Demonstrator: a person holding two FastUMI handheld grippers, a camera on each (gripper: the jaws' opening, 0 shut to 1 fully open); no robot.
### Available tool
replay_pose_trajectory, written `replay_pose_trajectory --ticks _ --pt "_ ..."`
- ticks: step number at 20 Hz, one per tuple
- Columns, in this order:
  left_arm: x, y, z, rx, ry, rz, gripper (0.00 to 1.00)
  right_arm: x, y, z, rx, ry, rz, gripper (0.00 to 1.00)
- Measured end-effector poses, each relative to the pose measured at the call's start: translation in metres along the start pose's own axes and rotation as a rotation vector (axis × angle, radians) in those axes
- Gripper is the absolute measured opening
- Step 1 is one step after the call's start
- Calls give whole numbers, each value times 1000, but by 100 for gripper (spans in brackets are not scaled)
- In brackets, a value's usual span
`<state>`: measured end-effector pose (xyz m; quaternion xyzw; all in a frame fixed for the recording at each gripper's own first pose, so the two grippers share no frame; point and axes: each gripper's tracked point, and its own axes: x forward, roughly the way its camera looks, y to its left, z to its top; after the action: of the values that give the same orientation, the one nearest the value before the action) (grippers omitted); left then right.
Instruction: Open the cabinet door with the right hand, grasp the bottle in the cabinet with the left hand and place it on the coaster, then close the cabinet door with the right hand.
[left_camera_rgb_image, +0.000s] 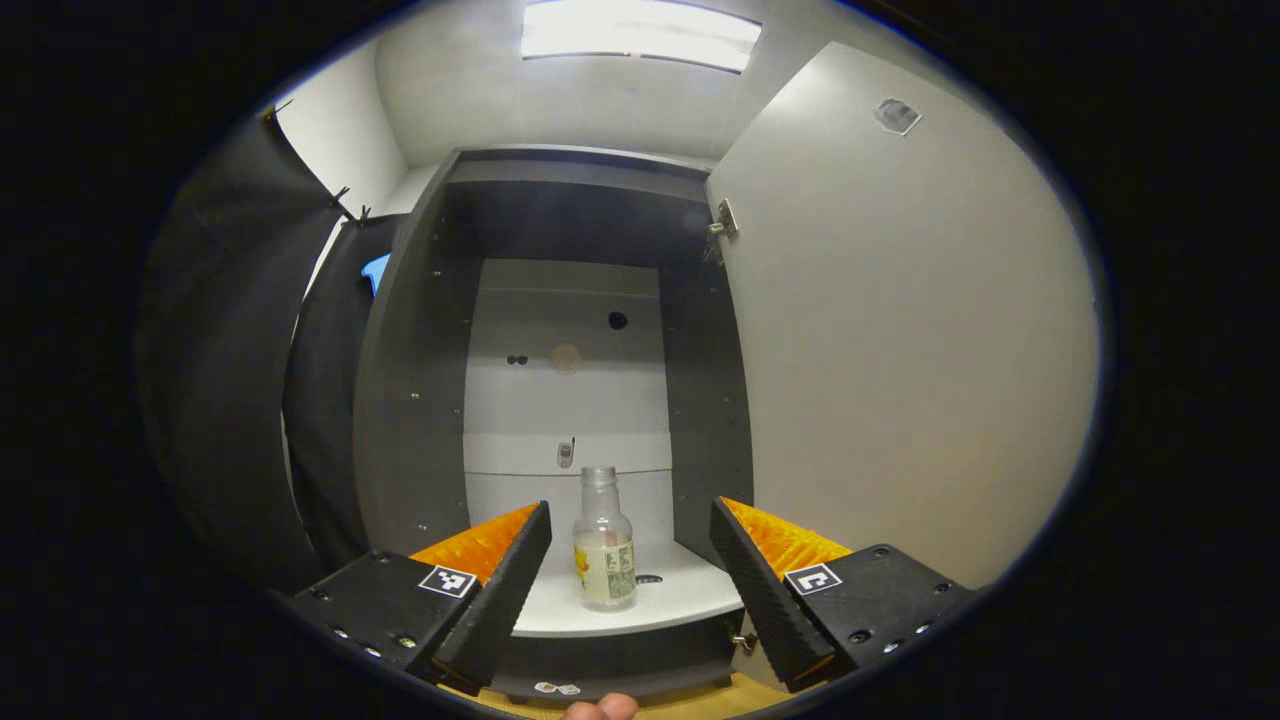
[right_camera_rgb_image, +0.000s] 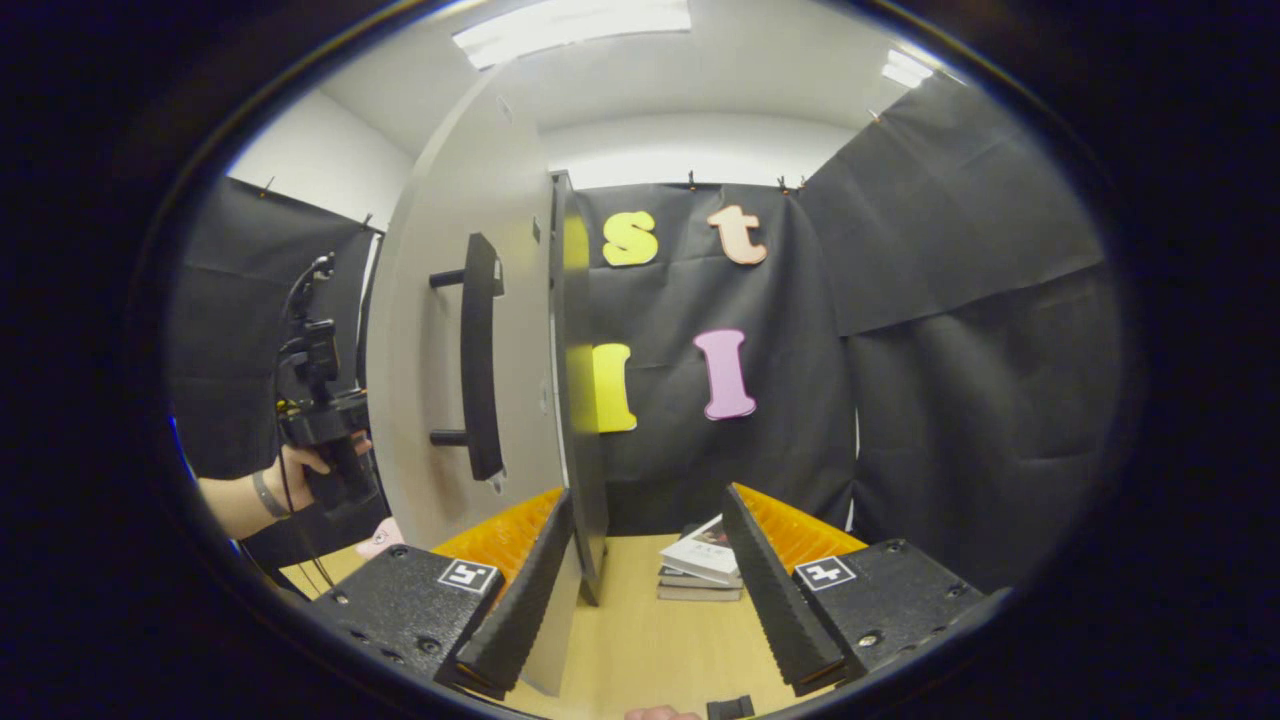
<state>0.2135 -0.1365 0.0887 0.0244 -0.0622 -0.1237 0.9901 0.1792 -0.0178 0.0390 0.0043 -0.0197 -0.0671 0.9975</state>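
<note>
Clear plastic bottle, no cap visible, labelled lower body, looks near-empty w/ a little pale liquid at the bottom at most. In the left gripper view it stands upright on the white shelf of the cabinet, straight ahead of the left gripper and framed between its two fingers, not touched yet. Jaws spread wide, nothing in them. Cabinet door swung open, off to the claw's right side. Judgement: bottle is light, thin-walled, smooth, prob. tips easily if nudged and may dent or squirt out under hard squeeze. Best hold is mid-body on the label band, below the shoulder; neck is too narrow and too high, would swing. No cap seen, so keep it upright.

Right gripper view: right gripper spread open, empty; door edge rises just ahead, close to its left finger, contact can't tell. Bar handle up and to the claw's left. Stack of books ahead between the fingers on the wood tabletop. Far left, a hand holds the other gripper's grip.
</note>
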Motion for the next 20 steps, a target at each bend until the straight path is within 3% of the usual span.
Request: replay_pose_trajectory --ticks 8,17,19,20 --pt "96 21 -41 42 72 44 96 -18 -32 -2 10 8 -113 93" --pt "142 38 -73 49 146 75 96 -21 -49 -7 24 20 -162 93" --pt "146 43 -74 31 144 77 92 -19 -49 -8 24 22 -162 93" --pt "148 43 -75 19 148 75 84 -19 -49 -8 23 23 -160 93"
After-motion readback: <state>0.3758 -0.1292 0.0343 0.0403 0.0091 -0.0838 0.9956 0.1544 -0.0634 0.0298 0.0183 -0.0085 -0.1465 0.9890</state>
